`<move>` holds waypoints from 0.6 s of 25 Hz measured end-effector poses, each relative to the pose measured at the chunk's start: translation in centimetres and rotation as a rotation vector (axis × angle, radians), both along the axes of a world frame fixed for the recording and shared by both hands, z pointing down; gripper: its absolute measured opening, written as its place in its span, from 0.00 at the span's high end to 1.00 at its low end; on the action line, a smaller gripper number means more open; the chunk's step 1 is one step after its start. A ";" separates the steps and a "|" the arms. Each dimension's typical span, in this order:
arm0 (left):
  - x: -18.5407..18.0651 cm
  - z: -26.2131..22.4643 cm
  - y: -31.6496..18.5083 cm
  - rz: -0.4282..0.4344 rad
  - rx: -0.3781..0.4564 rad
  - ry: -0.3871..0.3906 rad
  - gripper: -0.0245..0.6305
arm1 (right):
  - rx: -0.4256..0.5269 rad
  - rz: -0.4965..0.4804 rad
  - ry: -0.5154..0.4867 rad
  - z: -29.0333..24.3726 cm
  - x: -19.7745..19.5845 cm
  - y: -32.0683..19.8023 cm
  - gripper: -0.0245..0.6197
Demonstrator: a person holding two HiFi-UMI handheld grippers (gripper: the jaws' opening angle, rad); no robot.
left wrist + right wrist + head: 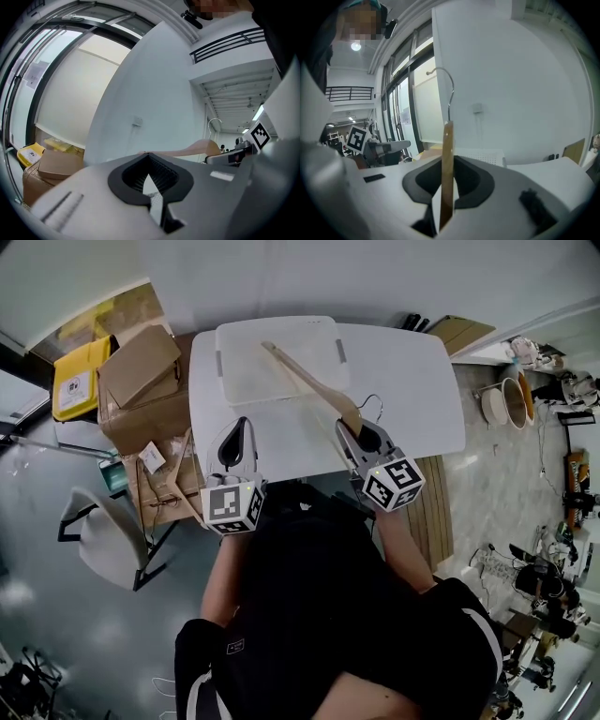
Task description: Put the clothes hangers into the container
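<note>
My right gripper [354,432] has its jaws clamped on the wooden hanger [305,381] near its hook — the long arm slants out across the white container [228,381] on the bench [422,395]. My left gripper [239,427] hangs at the bench's near edge, jaws together — nothing between them.

The black-shirted person's [319,615] left gripper [238,424] and right gripper [347,432] carry marker cubes [232,506].

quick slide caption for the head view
Right gripper holds a wooden hanger over the white container on the table; left gripper shut and empty.
</note>
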State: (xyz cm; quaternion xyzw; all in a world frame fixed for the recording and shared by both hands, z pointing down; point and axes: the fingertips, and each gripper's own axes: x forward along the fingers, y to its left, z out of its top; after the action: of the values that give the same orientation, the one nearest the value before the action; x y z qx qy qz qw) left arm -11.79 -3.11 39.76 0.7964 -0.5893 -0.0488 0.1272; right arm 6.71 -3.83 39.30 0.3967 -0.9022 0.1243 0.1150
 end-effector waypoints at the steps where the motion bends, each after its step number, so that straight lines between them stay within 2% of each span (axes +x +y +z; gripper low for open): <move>1: 0.1 -0.1 -0.2 -0.001 -0.001 -0.001 0.96 | -0.001 -0.001 0.002 0.0 0.2 -0.3 0.87; 15: -0.7 0.8 -3.5 -0.090 -0.039 -0.042 0.96 | 0.003 -0.100 0.010 1.4 -0.2 -6.8 0.87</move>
State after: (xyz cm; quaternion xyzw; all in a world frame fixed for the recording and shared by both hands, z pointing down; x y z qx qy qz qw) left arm -12.51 -6.57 40.60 0.7672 -0.6280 -0.0263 0.1279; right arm 6.49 -10.62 40.72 0.3517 -0.9205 0.1152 0.1251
